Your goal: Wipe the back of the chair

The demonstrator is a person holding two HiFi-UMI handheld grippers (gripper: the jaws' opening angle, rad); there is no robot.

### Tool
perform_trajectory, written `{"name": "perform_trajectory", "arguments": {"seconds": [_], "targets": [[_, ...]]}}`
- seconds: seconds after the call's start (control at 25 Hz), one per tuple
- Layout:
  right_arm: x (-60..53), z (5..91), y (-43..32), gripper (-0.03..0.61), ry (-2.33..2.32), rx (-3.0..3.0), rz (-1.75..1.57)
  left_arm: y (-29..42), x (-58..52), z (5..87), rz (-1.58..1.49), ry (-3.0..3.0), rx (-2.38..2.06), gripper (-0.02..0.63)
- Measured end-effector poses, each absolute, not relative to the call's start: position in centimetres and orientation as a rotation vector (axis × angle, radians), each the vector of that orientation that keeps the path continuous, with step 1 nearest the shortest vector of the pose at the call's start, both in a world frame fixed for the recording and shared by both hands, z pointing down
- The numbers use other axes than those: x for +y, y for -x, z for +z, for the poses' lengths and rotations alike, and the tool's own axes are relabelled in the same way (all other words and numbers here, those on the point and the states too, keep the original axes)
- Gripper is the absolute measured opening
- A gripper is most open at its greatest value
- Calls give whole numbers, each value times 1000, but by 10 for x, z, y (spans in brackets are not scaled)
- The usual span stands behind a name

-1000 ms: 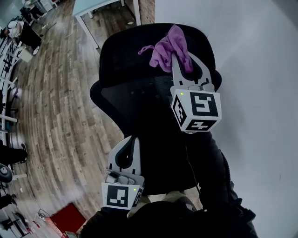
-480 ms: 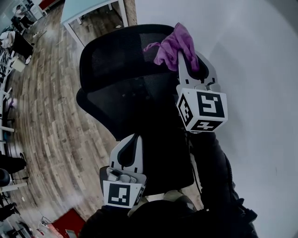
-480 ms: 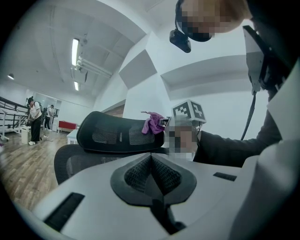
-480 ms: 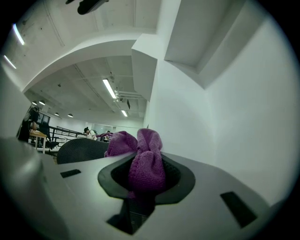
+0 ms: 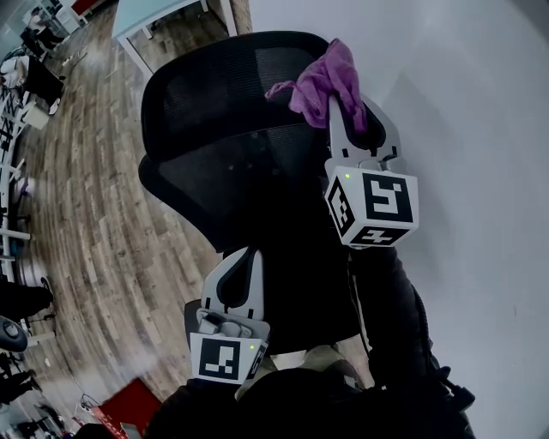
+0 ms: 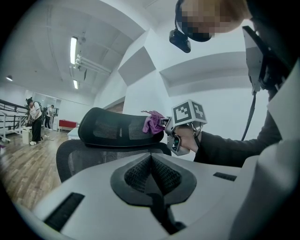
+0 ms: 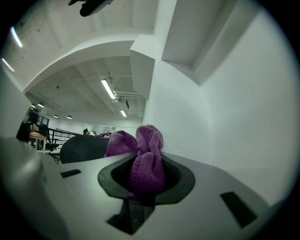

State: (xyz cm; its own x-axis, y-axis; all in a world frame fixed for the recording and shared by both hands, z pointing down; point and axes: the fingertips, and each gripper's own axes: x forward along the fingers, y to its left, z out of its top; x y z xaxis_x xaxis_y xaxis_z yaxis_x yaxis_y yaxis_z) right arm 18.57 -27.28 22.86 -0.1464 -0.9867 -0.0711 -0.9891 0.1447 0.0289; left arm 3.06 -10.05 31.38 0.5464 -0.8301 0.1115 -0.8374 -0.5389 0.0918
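A black mesh office chair (image 5: 232,163) fills the middle of the head view, its headrest (image 5: 232,81) at the top. My right gripper (image 5: 347,107) is shut on a purple cloth (image 5: 322,77), which lies against the headrest's right end. The right gripper view shows the cloth (image 7: 147,161) bunched between the jaws, with the chair (image 7: 84,146) behind it. My left gripper (image 5: 243,261) is shut with nothing in it, low behind the chair back. In the left gripper view the headrest (image 6: 119,127), the cloth (image 6: 153,122) and the right gripper (image 6: 164,124) are ahead.
A white wall (image 5: 480,129) rises close on the right. Wooden floor (image 5: 94,214) spreads to the left, with a white table (image 5: 163,13) at the top and a red object (image 5: 129,403) at the bottom left. People (image 6: 35,122) stand far off.
The right gripper and cloth have slid right along the headrest's top to its right end. The chair has turned leftward in view. The left gripper has stayed put.
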Motion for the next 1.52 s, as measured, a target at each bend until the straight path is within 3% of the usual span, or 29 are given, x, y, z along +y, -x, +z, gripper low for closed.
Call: {"name": "perform_trajectory", "arguments": {"seconds": [0.52,1.52], "targets": [[-269,245,-183,83,2015,2345,34,-25,-93,314,75,-2577,-1437,9],[-299,253,-21,83,1755,2499,-39,102,-93,321,80,-2410,-1658,9]]}}
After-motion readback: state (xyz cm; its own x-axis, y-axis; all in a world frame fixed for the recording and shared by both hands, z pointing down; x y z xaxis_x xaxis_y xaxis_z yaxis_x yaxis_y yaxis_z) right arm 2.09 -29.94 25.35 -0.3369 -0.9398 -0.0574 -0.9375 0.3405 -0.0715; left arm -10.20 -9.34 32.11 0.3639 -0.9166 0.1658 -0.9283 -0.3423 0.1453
